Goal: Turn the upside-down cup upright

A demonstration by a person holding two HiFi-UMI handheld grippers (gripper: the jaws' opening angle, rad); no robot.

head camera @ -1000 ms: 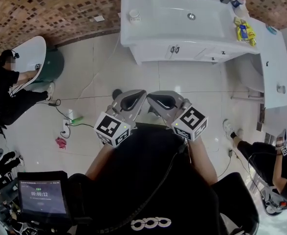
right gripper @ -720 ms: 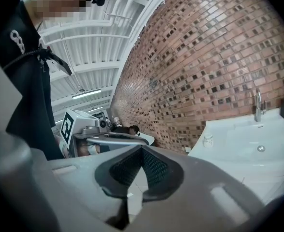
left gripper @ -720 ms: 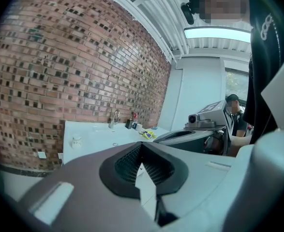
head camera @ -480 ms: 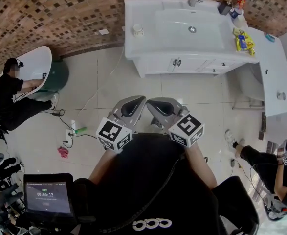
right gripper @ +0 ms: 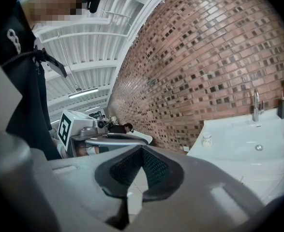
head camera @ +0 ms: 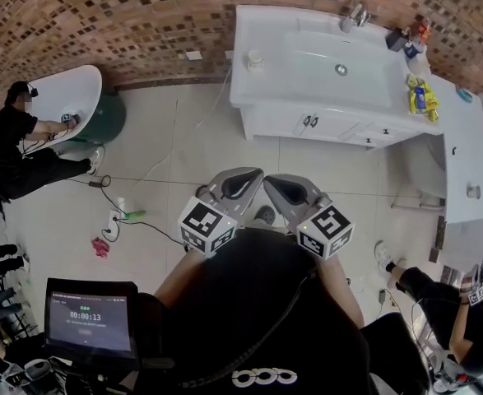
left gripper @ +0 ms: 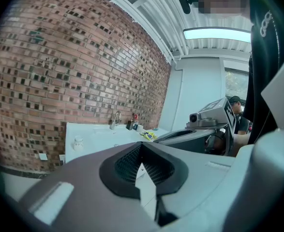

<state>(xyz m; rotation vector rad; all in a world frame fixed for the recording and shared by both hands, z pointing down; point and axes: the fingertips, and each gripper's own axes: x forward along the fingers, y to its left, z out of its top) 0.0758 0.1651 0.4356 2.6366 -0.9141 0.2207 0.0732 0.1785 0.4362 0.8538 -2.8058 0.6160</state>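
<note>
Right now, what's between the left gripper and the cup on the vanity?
Head view: only bare tiled floor between left gripper and cup.

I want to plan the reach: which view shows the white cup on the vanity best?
The head view: the cup stands unobstructed on the vanity top, left of the basin, seen from above. Both gripper views show it only small and distant, side-on, on the same counter.

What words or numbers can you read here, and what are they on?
"00:00:13": on the tablet screen.
Small line above it: too blurred to read.
Yellow packets on the sink counter: print too small to read.
Marker cubes: square patterns only, no words.
</note>
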